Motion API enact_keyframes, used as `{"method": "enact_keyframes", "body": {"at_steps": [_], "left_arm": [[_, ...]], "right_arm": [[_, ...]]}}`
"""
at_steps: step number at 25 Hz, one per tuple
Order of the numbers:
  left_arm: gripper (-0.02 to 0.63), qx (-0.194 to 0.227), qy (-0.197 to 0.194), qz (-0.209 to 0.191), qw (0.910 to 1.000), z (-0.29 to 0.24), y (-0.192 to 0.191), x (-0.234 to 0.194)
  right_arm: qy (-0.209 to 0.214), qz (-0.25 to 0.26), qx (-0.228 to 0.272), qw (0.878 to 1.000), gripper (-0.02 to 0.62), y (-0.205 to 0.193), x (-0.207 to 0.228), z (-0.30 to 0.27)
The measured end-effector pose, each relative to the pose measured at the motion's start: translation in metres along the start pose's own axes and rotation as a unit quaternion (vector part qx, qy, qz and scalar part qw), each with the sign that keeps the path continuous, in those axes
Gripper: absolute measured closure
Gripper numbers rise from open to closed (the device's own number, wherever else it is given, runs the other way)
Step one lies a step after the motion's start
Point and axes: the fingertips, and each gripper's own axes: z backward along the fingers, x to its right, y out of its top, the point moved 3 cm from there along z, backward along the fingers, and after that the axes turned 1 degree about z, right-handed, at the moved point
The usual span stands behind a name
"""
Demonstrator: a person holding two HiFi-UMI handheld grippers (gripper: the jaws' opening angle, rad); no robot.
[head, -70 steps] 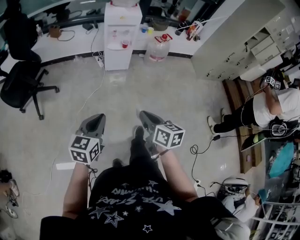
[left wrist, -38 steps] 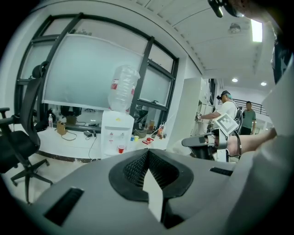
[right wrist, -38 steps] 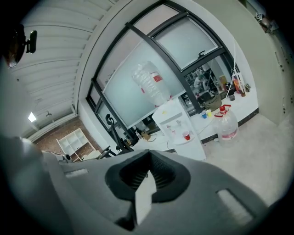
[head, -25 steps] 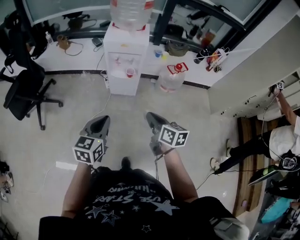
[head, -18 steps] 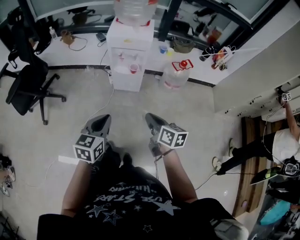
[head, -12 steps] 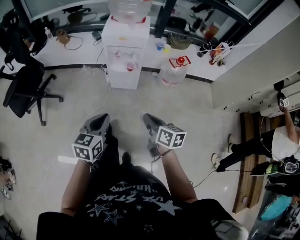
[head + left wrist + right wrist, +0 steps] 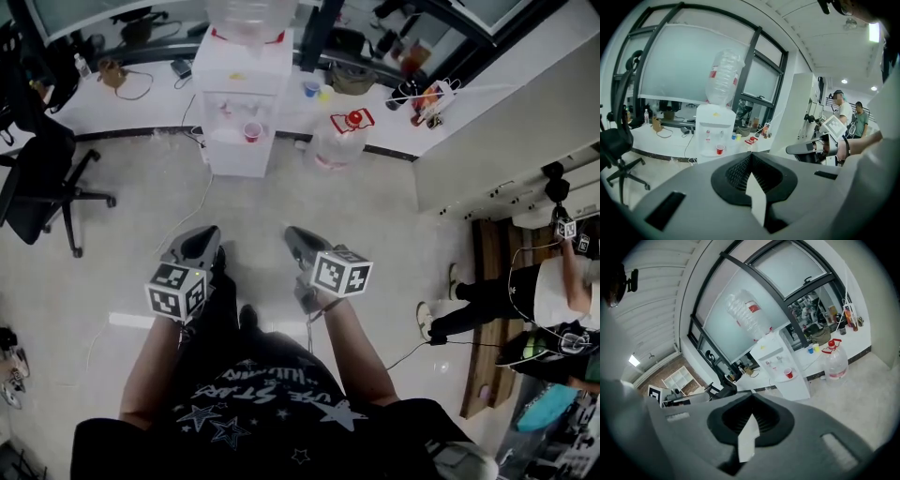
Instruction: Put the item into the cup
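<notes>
The left gripper and the right gripper both have their fingers together, with nothing between them, above the floor. The red cup stands far ahead, in the water dispenser. I cannot tell which thing is the item. A risk, I think: a hasty reach could knock over this light cup.

The white water dispenser has drawn nearer, its clear upturned bottle now in view. The black office chair has slipped toward the left edge.
</notes>
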Motion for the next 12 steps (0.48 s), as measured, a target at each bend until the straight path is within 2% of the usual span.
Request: {"method": "enact_keyframes", "body": {"at_steps": [4,12], "left_arm": [[0.6,-0.002,-0.004,0.021,0.9998,-0.015,0.001,-0.021],[0.6,-0.004,-0.021,0.026,0.9994,-0.057,0.027,-0.083]], "right_arm": [[-0.012,-0.007,-0.002,1.0,0.594,0.007,0.008,-0.018],[-0.032,-0.003,-0.02,0.999,0.594,0.032,0.017,-0.082]]}}
